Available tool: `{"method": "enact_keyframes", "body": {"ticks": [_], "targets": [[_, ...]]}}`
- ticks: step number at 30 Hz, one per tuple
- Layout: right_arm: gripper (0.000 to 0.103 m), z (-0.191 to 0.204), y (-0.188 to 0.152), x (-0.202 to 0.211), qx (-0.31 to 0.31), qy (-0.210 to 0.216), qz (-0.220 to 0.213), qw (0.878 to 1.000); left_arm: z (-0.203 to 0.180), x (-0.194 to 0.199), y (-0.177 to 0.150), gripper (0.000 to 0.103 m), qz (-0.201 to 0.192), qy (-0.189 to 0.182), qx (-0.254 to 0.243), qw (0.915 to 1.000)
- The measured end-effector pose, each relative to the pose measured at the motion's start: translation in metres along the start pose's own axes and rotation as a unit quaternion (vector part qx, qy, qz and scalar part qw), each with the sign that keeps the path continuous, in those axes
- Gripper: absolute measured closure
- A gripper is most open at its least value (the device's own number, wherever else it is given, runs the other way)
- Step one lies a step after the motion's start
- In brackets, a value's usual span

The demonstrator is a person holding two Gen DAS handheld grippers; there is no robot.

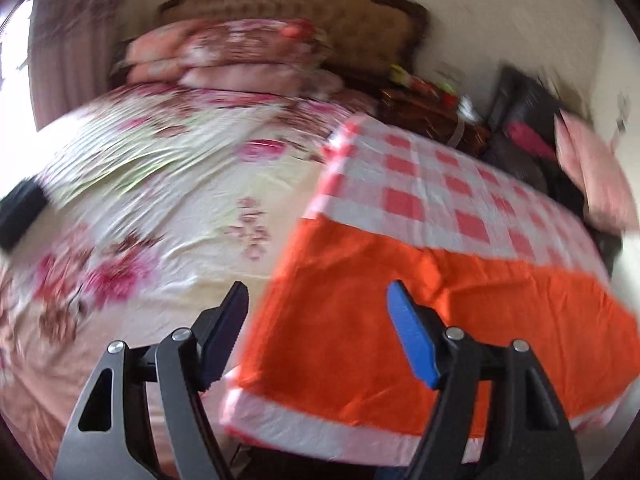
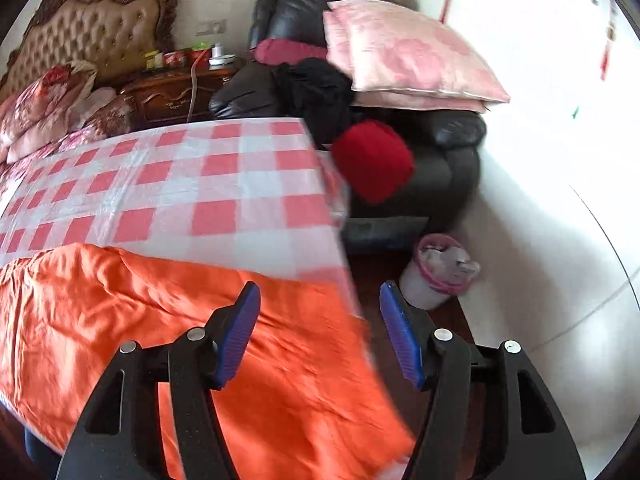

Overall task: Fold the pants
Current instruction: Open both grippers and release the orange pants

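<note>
Orange pants (image 1: 440, 320) lie spread flat on a table covered with a red-and-white checked cloth (image 1: 420, 184). My left gripper (image 1: 318, 292) hovers open over the pants' left edge, one finger over the bed side and the blue-padded one over the fabric. Nothing is pinched between its pads. In the right wrist view the same orange pants (image 2: 120, 312) fill the lower left, wrinkled, reaching the right edge of the checked cloth (image 2: 180, 184). My right gripper (image 2: 319, 290) is open above that right edge, and its pads grip nothing.
A bed with a floral sheet (image 1: 160, 180) and stacked quilts (image 1: 240, 56) lies left of the table. Behind stand a wooden nightstand (image 2: 172, 92) and a black sofa (image 2: 448, 160) with a pink pillow (image 2: 400, 56) and red cushion (image 2: 372, 160). A lined waste bin (image 2: 436, 272) sits on the floor right.
</note>
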State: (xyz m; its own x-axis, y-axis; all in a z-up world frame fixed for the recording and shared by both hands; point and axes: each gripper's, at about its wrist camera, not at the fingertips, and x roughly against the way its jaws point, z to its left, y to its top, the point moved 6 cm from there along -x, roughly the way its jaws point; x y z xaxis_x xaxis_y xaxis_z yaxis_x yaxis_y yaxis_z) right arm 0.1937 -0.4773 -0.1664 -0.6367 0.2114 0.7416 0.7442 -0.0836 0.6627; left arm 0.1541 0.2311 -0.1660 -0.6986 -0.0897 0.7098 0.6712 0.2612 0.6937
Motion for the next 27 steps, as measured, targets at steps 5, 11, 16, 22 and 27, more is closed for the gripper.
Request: {"method": "enact_keyframes", "body": {"ticks": [5,11,16,22,27], "targets": [[0.044,0.046,-0.003,-0.043,0.069,0.002,0.022,0.997,-0.085,-0.053,0.004,0.061,0.060,-0.055,-0.087,0.9928],[0.044,0.033,-0.014,-0.078,0.036,-0.004,0.050,0.998,-0.093,-0.119,0.011,0.076,0.112,-0.058,-0.092,0.9877],[0.038,0.033,-0.013,-0.089,0.031,-0.014,0.044,0.998,-0.074,-0.134,0.030,0.085,0.113,-0.044,-0.074,0.9899],[0.031,-0.004,0.008,-0.083,-0.086,0.005,0.046,0.995,-0.075,-0.108,0.049,0.050,0.043,0.009,-0.046,0.9980],[0.038,-0.071,0.001,-0.022,-0.197,-0.007,0.000,0.980,-0.099,-0.064,0.033,0.036,0.001,0.007,-0.070,0.9975]]}}
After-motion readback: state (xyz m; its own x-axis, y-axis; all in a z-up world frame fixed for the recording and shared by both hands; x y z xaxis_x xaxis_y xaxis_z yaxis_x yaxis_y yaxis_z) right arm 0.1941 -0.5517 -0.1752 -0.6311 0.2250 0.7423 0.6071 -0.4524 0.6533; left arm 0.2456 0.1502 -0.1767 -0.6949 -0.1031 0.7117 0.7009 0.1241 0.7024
